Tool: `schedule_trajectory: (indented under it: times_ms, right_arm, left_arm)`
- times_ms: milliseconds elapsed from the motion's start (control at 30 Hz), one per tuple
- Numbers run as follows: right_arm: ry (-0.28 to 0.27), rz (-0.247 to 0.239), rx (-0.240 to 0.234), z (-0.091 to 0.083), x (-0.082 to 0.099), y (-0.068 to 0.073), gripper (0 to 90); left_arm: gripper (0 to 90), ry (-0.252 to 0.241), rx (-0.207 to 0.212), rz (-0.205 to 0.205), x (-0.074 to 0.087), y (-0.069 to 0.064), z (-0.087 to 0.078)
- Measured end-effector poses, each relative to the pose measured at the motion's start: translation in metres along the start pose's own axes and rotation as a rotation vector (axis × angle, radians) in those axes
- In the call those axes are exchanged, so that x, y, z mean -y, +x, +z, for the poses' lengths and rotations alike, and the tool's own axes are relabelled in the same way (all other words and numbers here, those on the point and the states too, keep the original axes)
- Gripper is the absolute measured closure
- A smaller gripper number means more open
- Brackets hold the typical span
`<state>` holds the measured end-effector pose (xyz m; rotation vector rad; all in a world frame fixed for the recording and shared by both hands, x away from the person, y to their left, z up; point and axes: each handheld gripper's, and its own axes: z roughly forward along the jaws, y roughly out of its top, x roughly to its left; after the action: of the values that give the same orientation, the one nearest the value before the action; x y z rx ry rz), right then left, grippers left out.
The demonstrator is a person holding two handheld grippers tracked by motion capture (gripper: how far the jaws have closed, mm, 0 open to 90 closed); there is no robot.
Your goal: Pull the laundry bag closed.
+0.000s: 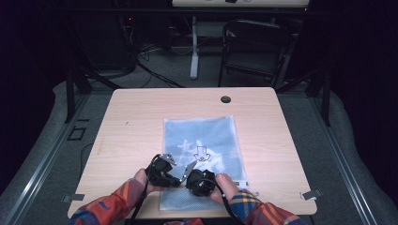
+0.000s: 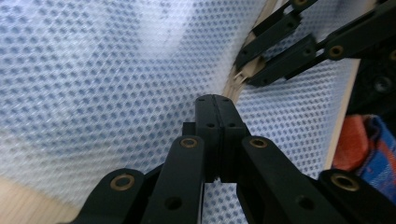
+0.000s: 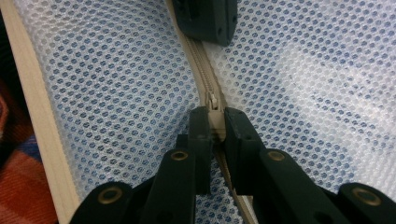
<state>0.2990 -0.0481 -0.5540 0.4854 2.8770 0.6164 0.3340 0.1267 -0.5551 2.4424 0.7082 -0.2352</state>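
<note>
A white mesh bag (image 1: 202, 150) with something pale blue inside is lying flat on the wooden worktop (image 1: 141, 117), stretching from the middle toward the near edge. Both tools are working at its near end, side by side. The right tool (image 3: 214, 122) is pinching the beige zipper slider (image 3: 213, 112) between its jaws, with the zipper (image 3: 201, 70) running away from it across the mesh toward the tip of the other tool. The left tool (image 2: 215, 100) is sitting with its jaws pressed fully together over the mesh beside the zipper line; whether any mesh is caught between them I cannot tell. In the high view, the person's hands in plaid sleeves (image 1: 117, 201) are coming in from the near edge, holding the left tool (image 1: 162, 168) and right tool (image 1: 199, 180) close together.
</note>
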Motion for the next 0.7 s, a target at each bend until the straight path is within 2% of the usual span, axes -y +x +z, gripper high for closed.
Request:
schedule_trajectory:
  times_ms: [33, 67, 133, 167, 200, 267, 333, 533, 700]
  right_arm:
    - [0.004, -0.005, 0.003, 0.0, 0.0, 0.0, 82.1]
    - [0.003, -0.007, 0.003, 0.0, 0.0, 0.0, 82.1]
    - [-0.007, 0.001, -0.001, 0.0, 0.001, 0.0, 82.0]
    - [-0.008, 0.0, -0.003, 0.0, 0.001, 0.0, 82.1]
    - [-0.003, -0.009, -0.001, 0.0, 0.001, 0.0, 82.1]
    - [0.001, -0.016, -0.003, 0.0, 0.001, 0.0, 82.1]
    - [-0.002, -0.017, 0.005, 0.0, 0.001, 0.0, 82.2]
    - [0.01, -0.024, 0.012, -0.001, 0.0, 0.001, 82.3]
    - [0.022, -0.018, 0.01, -0.003, 0.002, 0.0, 82.3]
  left_arm:
    - [89.9, -0.007, 0.02, -0.004, 0.0, 0.0, 0.002]
    - [90.0, -0.004, 0.012, 0.0, -0.001, -0.001, 0.004]
    - [90.0, 0.001, 0.038, 0.005, -0.002, -0.002, 0.007]
    - [90.0, 0.003, 0.029, 0.005, -0.003, -0.002, 0.008]
    - [90.0, 0.012, 0.055, 0.007, -0.003, -0.002, 0.01]
    - [90.0, 0.036, 0.073, 0.013, -0.003, -0.003, 0.015]
    - [90.0, 0.043, 0.078, 0.022, -0.003, -0.003, 0.015]
    - [90.0, 0.025, 0.08, 0.0, -0.001, -0.002, 0.016]
    - [90.0, 0.026, 0.082, 0.0, -0.001, -0.002, 0.016]
